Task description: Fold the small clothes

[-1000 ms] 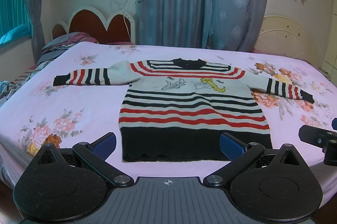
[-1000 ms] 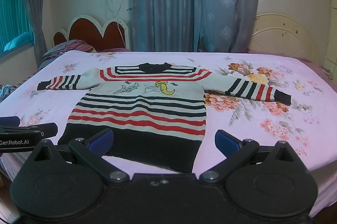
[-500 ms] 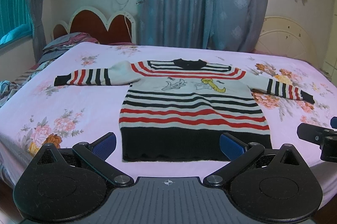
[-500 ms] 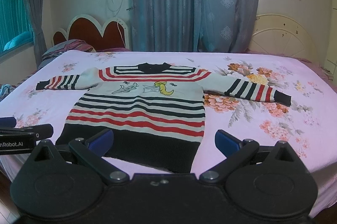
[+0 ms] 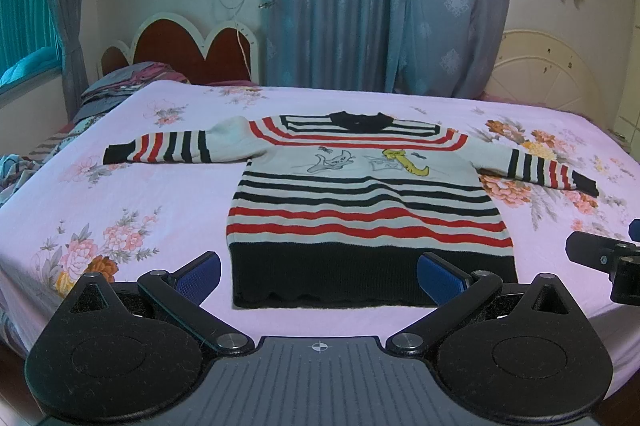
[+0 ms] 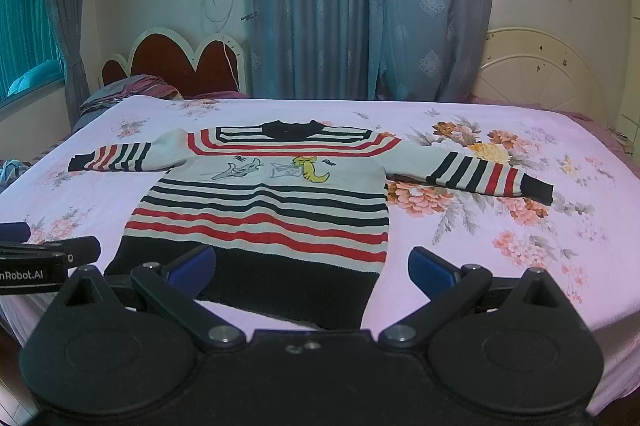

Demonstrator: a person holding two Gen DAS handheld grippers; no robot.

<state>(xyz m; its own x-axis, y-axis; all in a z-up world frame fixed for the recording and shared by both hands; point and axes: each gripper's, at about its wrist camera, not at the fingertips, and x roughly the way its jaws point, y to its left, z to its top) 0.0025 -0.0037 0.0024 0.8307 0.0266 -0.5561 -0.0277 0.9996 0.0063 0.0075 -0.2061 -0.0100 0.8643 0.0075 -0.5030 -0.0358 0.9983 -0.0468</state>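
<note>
The sweater [image 5: 368, 202] is laid flat on the bed [image 5: 140, 202], collar away, hem nearest, sleeves outstretched sideways. Left gripper [image 5: 319, 276] and right gripper [image 6: 312, 266] are spread, empty.

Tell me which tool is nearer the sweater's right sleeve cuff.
Right. The right tool sits at the hem corner on that cuff side; the left tool spans the hem's opposite side.
</note>
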